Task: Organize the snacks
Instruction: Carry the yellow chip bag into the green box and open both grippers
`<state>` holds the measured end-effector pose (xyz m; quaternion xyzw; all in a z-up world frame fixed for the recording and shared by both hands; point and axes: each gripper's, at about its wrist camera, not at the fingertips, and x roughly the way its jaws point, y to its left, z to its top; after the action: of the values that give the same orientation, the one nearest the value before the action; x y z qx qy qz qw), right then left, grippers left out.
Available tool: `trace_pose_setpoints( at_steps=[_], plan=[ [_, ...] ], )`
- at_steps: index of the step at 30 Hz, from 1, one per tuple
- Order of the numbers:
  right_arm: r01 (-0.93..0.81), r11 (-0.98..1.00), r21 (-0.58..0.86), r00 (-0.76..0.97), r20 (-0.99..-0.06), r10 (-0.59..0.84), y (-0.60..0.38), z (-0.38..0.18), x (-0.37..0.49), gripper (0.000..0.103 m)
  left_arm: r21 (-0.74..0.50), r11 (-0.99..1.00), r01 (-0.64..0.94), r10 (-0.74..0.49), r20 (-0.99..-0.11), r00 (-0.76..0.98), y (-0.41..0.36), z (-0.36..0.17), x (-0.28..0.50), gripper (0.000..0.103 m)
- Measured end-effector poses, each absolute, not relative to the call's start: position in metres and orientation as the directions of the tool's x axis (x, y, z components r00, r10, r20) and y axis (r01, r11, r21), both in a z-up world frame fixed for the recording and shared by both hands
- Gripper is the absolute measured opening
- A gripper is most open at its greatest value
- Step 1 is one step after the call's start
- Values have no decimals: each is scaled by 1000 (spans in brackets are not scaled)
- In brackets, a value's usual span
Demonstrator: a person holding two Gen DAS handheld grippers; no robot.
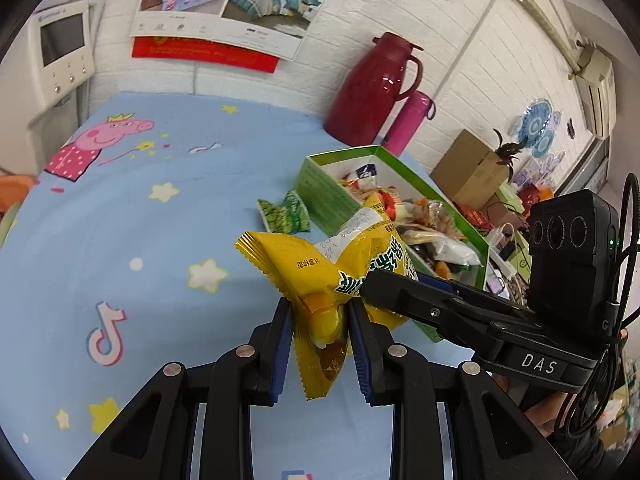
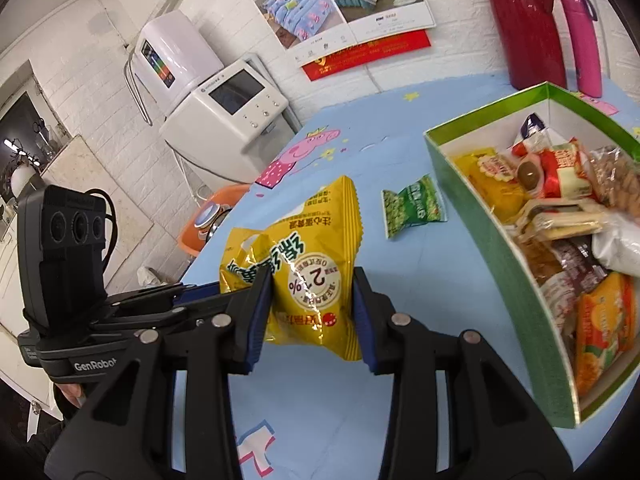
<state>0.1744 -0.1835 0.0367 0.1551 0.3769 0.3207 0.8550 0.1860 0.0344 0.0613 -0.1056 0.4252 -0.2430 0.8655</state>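
Left wrist view: looks forward along its jaws from low and close over the table, facing the white brick wall; the green box lies ahead to the right, the red jug beyond it.

Right wrist view: looks forward along its jaws from close above the table, tilted, facing the same wall from further right; the green box fills its right side.

Shared: yellow packet, close between both pairs of jaws; green packet; red jug; wall poster. Each view shows the other gripper's camera.
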Motion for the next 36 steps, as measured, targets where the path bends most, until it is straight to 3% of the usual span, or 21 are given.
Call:
trace_pose_setpoints(
  at_steps=[12, 26, 29, 30, 32, 36],
  plan=[
    [-332, 803, 494, 655, -492, 573, -271, 75, 190, 41, -355, 803, 478, -583, -634, 508, -56, 107, 222, 28],
    [-222, 820, 527, 642, -554, 530, -317, 51, 274, 43, -358, 808, 468, -570, -678, 465, -107, 77, 310, 29],
    [-184, 849, 495, 650, -587, 483, -318, 42, 289, 56, -324, 827, 459, -538, -694, 479, -108, 67, 321, 37],
    [-168, 863, 477, 657, -598, 459, -320, 41, 293, 71, -303, 837, 456, -519, -704, 485, -107, 64, 323, 51],
    [-134, 868, 477, 678, -595, 432, -324, 39, 295, 84, -270, 857, 438, -484, -714, 506, -103, 59, 323, 77],
    [-112, 855, 507, 697, -573, 431, -336, 38, 292, 84, -202, 881, 428, -433, -710, 556, -96, 57, 317, 79]
  ],
)
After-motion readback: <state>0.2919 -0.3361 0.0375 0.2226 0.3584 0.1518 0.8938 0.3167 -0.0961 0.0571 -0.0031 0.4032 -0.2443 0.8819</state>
